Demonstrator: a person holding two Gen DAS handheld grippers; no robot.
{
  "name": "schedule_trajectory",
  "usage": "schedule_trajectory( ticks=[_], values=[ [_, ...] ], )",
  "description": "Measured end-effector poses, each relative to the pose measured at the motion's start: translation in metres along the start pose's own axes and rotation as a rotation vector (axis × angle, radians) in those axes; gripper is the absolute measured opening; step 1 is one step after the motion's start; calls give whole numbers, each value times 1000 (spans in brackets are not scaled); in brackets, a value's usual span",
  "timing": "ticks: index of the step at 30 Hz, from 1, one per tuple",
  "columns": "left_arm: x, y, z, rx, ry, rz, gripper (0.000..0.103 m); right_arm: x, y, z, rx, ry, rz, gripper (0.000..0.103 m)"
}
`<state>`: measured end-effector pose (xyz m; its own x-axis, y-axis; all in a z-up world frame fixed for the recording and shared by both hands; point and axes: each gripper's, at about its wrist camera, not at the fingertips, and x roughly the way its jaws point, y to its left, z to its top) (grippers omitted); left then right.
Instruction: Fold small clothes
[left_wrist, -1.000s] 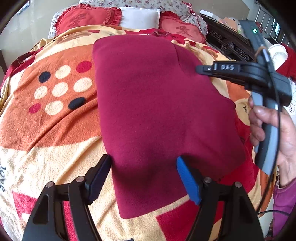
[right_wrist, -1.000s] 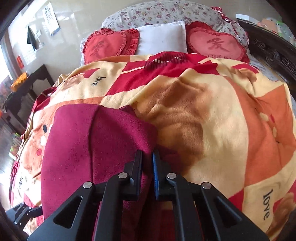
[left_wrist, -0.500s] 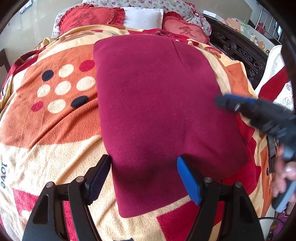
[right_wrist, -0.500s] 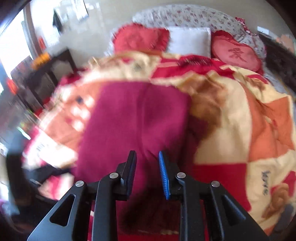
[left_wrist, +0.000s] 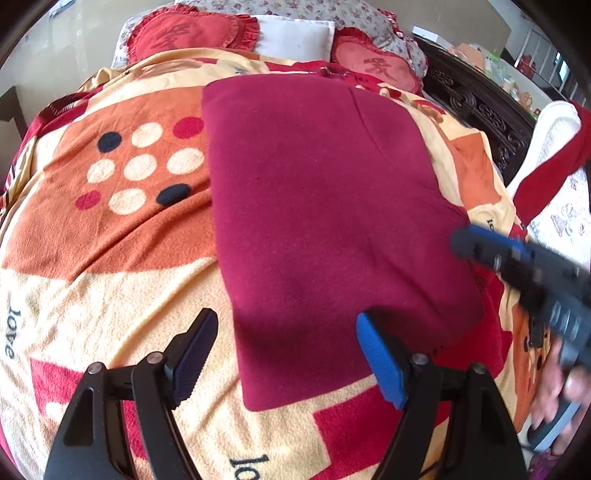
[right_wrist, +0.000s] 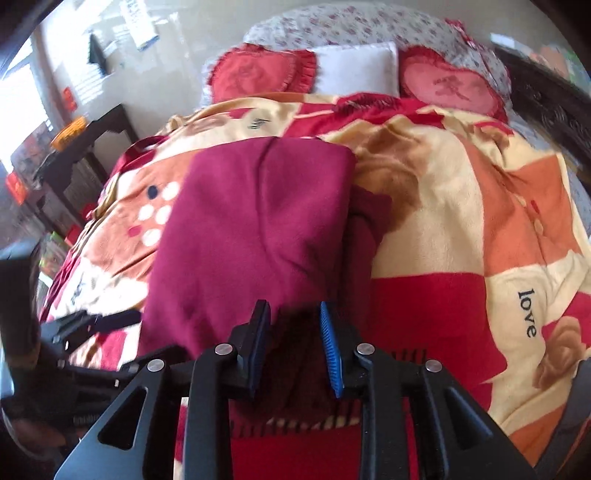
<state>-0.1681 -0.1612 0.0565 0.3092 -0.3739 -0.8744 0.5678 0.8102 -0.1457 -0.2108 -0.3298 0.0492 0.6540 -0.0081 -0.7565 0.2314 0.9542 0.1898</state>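
Bright daylight (window glare at left), fisheye-warped edges, motion blur at margins.

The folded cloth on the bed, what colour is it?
Plain dark red, maroon, with no pattern. The cloth shows best in the left wrist view.

Bed w/ patterned blanket (left_wrist: 122, 236), pale wall (right_wrist: 177, 74), prob. window (right_wrist: 18, 107) left

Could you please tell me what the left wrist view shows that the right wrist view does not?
Only the left wrist view shows the open left gripper straddling the near edge of the maroon garment.

Only the right wrist view shows the dark side table and the open right gripper head-on.

Both show the patterned blanket, the white pillow and the heart cushions.
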Motion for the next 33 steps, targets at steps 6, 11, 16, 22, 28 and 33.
schedule_trajectory(
  ticks=[6,11,16,22,28,33],
  values=[
    [-8,8,3,-27,-9,-43,81,28,-5,-24,10,80,-42,9],
    [-14,30,19,-102,-73,-149,91,7,-30,-13,124,-14,73,32],
    [3,47,35,-172,-60,-214,92,15,-55,4,235,-74,166,50],
    [32,51,44,-189,4,-280,92,61,-73,25,273,-12,244,57],
    [50,42,50,-167,17,-297,95,83,-66,30,267,-3,297,61],
    [41,39,56,-145,20,-285,69,89,-52,31,275,23,288,40]
  ],
)
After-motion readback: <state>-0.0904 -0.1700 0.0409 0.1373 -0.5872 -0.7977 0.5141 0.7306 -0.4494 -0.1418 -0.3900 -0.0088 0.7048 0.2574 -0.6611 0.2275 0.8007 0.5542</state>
